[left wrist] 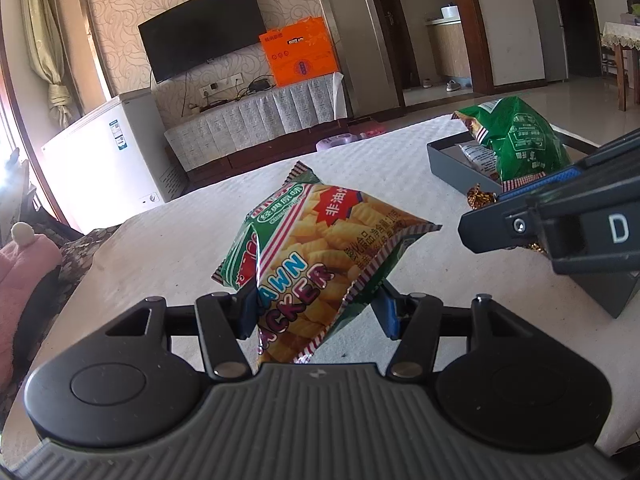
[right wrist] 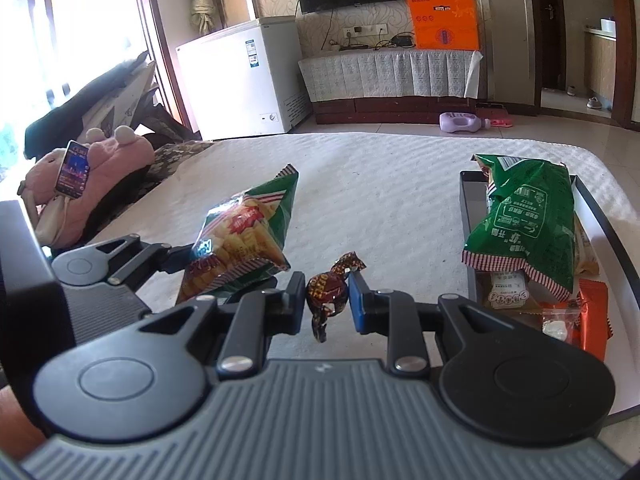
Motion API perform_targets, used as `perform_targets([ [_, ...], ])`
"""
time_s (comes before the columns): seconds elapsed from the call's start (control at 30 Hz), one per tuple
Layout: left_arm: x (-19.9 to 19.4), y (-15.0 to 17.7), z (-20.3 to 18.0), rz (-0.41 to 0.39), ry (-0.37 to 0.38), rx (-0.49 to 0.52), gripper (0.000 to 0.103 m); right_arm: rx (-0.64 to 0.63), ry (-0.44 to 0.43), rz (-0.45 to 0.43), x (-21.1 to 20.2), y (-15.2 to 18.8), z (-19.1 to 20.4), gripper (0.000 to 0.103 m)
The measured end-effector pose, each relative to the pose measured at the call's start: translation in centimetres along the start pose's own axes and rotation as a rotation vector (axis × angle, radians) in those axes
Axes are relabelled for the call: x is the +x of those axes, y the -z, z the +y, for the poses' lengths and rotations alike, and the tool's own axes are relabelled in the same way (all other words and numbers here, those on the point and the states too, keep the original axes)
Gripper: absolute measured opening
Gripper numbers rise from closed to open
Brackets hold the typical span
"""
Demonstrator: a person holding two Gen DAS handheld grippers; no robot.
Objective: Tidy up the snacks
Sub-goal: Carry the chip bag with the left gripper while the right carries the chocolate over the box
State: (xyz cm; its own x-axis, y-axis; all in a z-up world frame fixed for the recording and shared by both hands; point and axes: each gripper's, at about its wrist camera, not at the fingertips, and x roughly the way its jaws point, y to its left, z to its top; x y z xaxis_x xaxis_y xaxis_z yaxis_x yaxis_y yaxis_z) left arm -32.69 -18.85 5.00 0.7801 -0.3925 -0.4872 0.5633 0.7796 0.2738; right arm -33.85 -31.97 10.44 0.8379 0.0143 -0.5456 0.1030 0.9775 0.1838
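Observation:
My left gripper (left wrist: 316, 308) is shut on a green and yellow prawn cracker bag (left wrist: 320, 248) and holds it above the white tablecloth; the bag also shows in the right wrist view (right wrist: 244, 240). My right gripper (right wrist: 326, 300) is shut on a brown wrapped candy (right wrist: 326, 292), also above the cloth. The right gripper shows in the left wrist view (left wrist: 560, 220), to the right of the bag. A dark tray (right wrist: 466, 216) at the right holds a green snack bag (right wrist: 528, 224), an orange packet (right wrist: 592, 312) and small packets.
The table has a white textured cloth (right wrist: 380, 184). A pink plush toy (right wrist: 100, 168) with a phone (right wrist: 72, 170) lies past the left edge. A white freezer (right wrist: 240, 80), TV stand and orange box (right wrist: 444, 20) stand beyond the table.

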Motion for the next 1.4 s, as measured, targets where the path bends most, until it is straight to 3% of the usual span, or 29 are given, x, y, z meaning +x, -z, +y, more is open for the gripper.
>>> perform_targets([
  [1.4, -0.9, -2.2, -4.6, -0.064, 0.092, 0.02, 0.063, 0.029, 0.055, -0.03, -3.7, 0.5, -2.4, 0.027],
])
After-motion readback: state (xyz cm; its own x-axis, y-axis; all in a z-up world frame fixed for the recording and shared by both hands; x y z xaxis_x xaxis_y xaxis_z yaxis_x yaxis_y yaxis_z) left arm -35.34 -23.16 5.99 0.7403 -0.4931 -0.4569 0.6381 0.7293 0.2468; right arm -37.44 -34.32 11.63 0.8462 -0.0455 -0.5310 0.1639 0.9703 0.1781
